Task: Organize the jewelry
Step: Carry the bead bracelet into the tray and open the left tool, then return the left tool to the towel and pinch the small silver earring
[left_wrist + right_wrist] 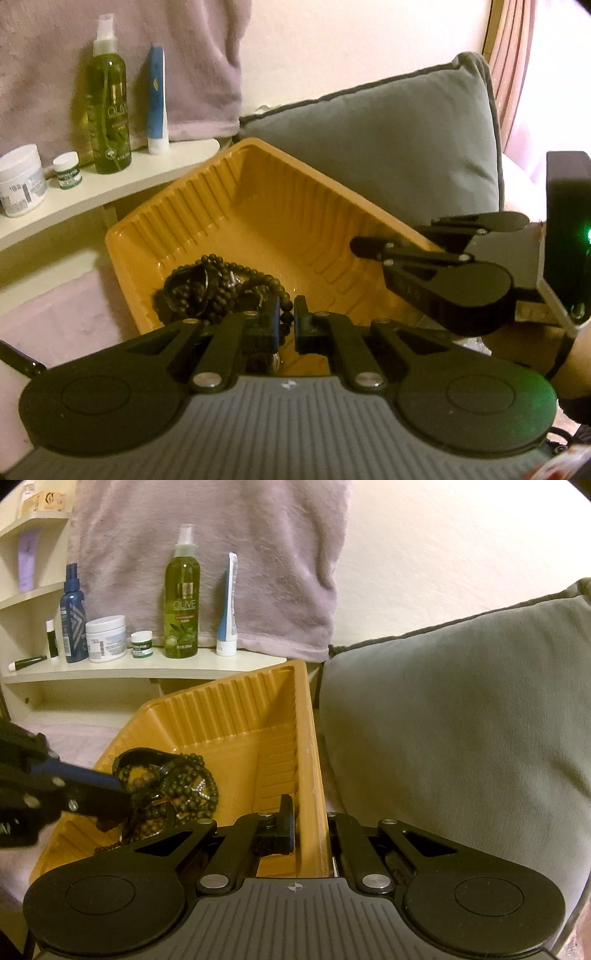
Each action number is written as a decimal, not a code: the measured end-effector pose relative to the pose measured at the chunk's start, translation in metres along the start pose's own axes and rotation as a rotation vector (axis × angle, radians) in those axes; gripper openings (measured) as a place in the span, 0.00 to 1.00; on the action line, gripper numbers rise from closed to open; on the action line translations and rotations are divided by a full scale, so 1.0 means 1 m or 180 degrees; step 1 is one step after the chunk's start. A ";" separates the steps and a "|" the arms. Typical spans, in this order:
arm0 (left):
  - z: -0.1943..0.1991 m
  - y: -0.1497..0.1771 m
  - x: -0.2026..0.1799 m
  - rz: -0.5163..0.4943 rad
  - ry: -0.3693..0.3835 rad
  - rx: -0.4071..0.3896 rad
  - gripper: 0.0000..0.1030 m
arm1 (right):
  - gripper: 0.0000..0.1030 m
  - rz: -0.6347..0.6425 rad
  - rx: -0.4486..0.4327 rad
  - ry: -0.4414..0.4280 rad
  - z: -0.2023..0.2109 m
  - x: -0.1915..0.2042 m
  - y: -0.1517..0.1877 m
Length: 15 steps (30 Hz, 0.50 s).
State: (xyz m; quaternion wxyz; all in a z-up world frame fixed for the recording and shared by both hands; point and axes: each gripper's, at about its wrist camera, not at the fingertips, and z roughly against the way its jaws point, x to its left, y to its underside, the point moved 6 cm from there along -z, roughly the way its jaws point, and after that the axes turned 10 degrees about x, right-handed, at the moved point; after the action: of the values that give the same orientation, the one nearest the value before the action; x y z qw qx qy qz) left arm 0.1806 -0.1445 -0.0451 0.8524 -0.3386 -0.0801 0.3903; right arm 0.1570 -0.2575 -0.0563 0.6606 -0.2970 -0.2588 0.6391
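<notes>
An orange plastic tray (229,206) (229,716) holds a tangled pile of dark bead jewelry (218,291) (184,786) in its near left corner. My left gripper (289,321) reaches into that pile from the tray's near side. It is shut on a black bead strand (286,317) that runs between its pads. In the right wrist view the left gripper (114,805) enters from the left, and a loose strand (107,845) hangs below it. My right gripper (312,830) (360,246) is shut on the tray's right wall (314,775).
A grey cushion (388,140) (461,720) lies right of and behind the tray. The pale shelf (147,668) behind carries a green spray bottle (109,110) (181,602), a blue-white tube (157,99), white jars (20,181) and a blue bottle (74,616). A mauve towel (221,554) hangs above.
</notes>
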 end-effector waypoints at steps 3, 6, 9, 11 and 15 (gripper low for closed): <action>-0.001 0.003 0.001 -0.0008 -0.0016 0.0019 0.14 | 0.03 0.0003 0.0000 0.0001 0.000 0.000 0.000; 0.003 0.005 0.003 0.0018 -0.0022 -0.0013 0.27 | 0.03 0.0004 -0.0002 0.0000 0.000 0.000 0.000; 0.012 0.008 0.013 0.0093 -0.0115 -0.0070 0.27 | 0.03 0.0006 -0.0003 0.0000 0.000 0.000 0.000; 0.018 0.012 0.025 0.0181 -0.0201 -0.0104 0.27 | 0.03 0.0002 0.0000 0.0000 0.000 0.000 0.000; 0.032 0.021 0.056 0.0394 -0.0471 -0.0141 0.27 | 0.03 0.0004 -0.0002 0.0005 0.000 0.000 0.000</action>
State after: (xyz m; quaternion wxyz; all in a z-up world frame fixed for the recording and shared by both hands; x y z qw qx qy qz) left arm 0.1929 -0.0778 -0.0417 0.8108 -0.3319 -0.1303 0.4642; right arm 0.1569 -0.2574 -0.0567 0.6603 -0.2978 -0.2583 0.6392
